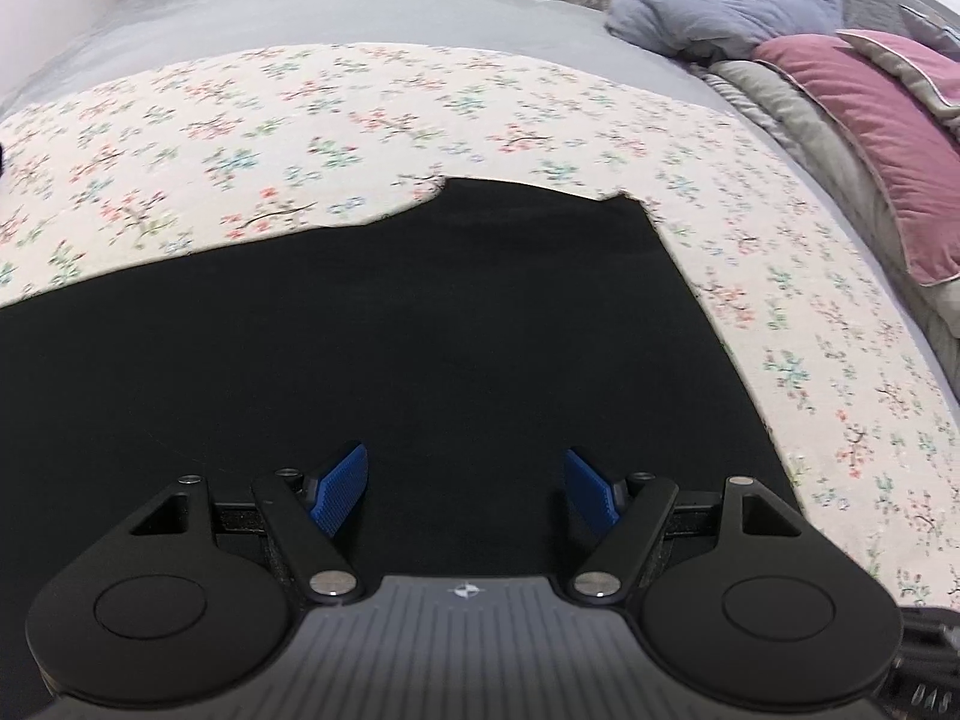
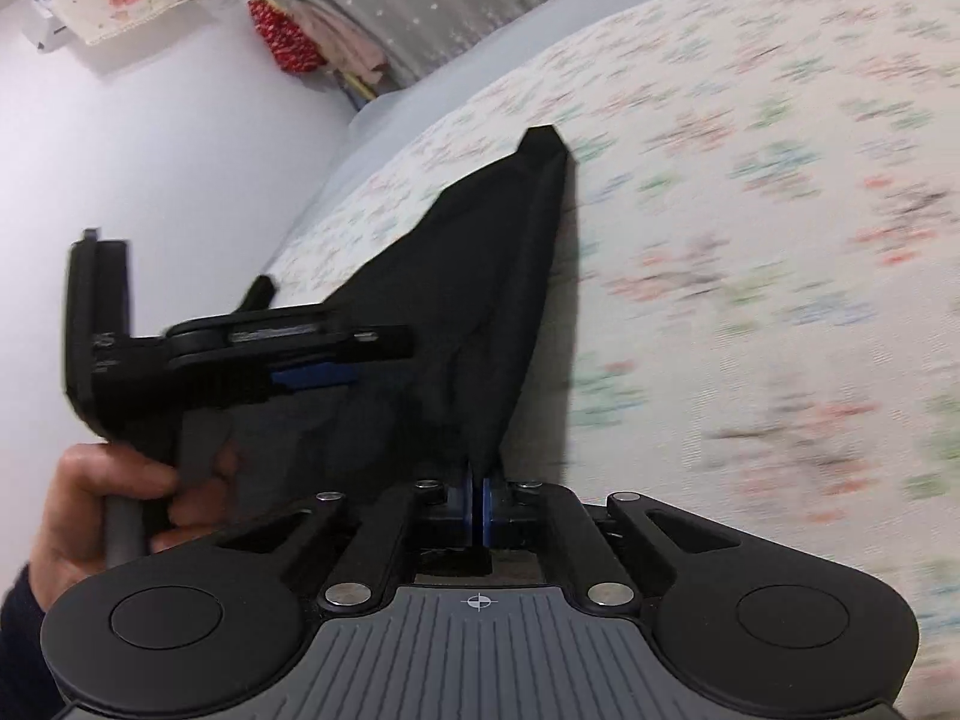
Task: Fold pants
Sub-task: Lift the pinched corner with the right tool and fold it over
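Black pants (image 1: 384, 324) spread on floral bed cover (image 1: 240, 120). Right gripper (image 2: 478, 507) clamped on lifted pants edge; left gripper (image 1: 465, 489) apart above pants. Risk: thin pinch slips, fold collapses.

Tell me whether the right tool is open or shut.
Shut. In the right wrist view the right tool has its blue pads pressed together on an edge of the black pants, lifting the cloth off the floral sheet.

Floral sheet (image 1: 420, 114) lies bare beyond the black pants (image 1: 420, 312); piled bedding (image 1: 780, 60) blocks the right.
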A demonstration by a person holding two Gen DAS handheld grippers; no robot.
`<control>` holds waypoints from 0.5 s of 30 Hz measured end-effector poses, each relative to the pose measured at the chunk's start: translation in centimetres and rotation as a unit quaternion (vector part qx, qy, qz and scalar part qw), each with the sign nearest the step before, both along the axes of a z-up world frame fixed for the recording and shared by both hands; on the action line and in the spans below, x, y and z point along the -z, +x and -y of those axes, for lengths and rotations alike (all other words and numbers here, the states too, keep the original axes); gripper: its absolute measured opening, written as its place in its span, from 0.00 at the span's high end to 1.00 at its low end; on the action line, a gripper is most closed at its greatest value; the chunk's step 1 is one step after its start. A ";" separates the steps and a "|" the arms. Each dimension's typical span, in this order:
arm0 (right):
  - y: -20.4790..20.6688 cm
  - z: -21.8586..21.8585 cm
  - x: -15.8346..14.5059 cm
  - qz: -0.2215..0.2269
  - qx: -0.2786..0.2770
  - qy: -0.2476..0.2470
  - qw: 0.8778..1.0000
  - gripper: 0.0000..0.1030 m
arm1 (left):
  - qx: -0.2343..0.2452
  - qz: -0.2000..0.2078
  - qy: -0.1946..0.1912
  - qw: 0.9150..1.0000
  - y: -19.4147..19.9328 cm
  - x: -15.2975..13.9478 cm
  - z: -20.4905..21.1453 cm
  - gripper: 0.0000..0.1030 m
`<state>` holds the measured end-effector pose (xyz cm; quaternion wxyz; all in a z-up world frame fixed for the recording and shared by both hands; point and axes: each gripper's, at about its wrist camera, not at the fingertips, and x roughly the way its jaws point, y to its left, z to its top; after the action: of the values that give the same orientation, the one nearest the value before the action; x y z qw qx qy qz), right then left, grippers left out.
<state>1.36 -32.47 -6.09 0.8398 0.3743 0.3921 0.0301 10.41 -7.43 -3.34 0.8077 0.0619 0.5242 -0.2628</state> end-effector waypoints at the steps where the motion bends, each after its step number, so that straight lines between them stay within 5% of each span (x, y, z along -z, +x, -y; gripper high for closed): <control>1: -0.8 1.1 0.2 -0.002 0.006 -0.007 1.000 0.98 | 0.001 0.000 -0.001 1.000 0.0 0.1 0.3 0.18; 7: -5.6 6.3 1.2 -0.002 0.047 -0.037 0.998 0.98 | 0.022 0.004 0.009 1.000 -0.1 1.0 2.3 0.18; 15: -5.9 7.7 2.4 -0.006 0.060 0.051 0.997 0.86 | 0.039 0.012 -0.012 0.999 -1.2 0.8 6.2 0.18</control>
<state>-4.59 -40.16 -8.50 0.8172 0.4401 0.3721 -0.0030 9.23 -13.61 -4.10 0.8040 0.0761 0.5081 -0.2994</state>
